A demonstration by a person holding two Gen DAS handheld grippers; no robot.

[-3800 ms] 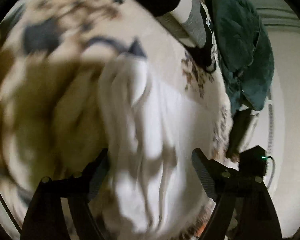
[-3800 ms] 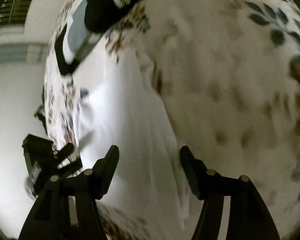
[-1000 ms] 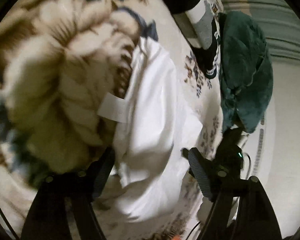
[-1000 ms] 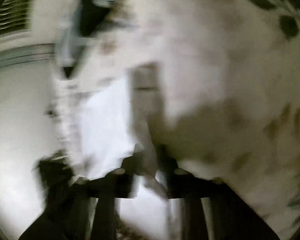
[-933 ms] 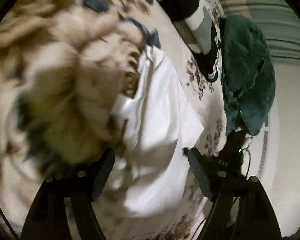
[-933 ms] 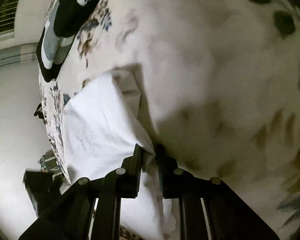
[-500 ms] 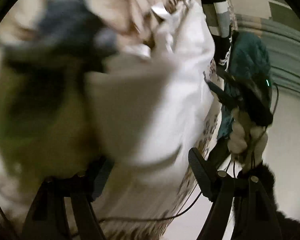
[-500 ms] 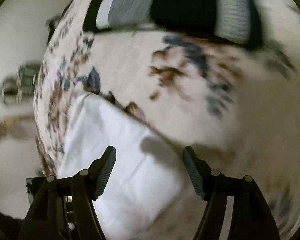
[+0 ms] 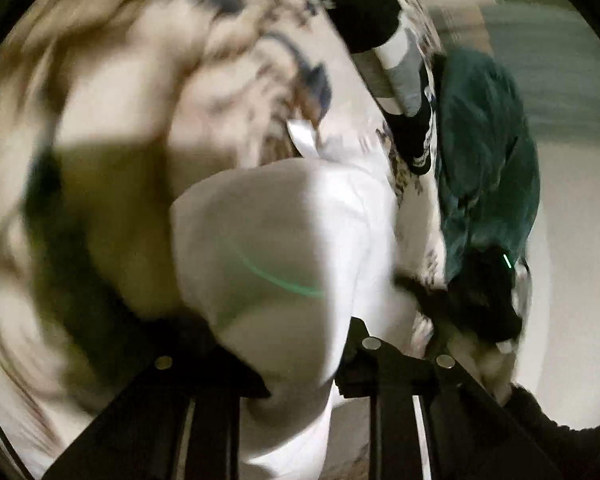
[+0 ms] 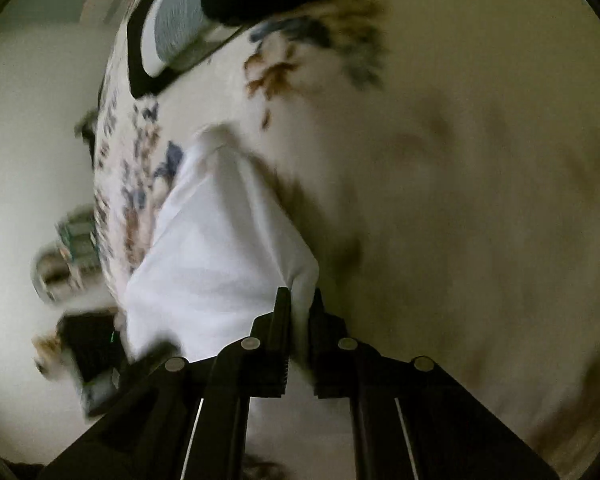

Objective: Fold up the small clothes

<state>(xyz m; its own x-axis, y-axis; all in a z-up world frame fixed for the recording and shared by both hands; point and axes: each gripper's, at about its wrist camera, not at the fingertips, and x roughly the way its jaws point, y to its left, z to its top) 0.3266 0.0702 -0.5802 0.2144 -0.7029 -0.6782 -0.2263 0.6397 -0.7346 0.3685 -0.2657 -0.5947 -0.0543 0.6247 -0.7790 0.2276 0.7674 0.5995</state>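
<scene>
White cloth fills the space right in front of both tools: it is a small white garment (image 9: 284,240) lying on a bed cover (image 10: 460,160) printed with brown and blue flowers. The right hand-held gripper (image 10: 299,304) has just snapped its jaws together, and they now pinch a corner of the white garment; half a second ago they stood wide apart above it. The left hand-held gripper (image 9: 300,340) has been closing too, and a thick fold of the white garment bulges up between its jaws, where before the cloth lay lower and flatter; the blur hides whether the pads press on it. Far ahead of the left hand-held gripper and to its right lies a black, grey and white striped garment (image 9: 396,60), with a dark green garment (image 9: 488,152) beside it. The striped garment has some white letters, too blurred to read.
</scene>
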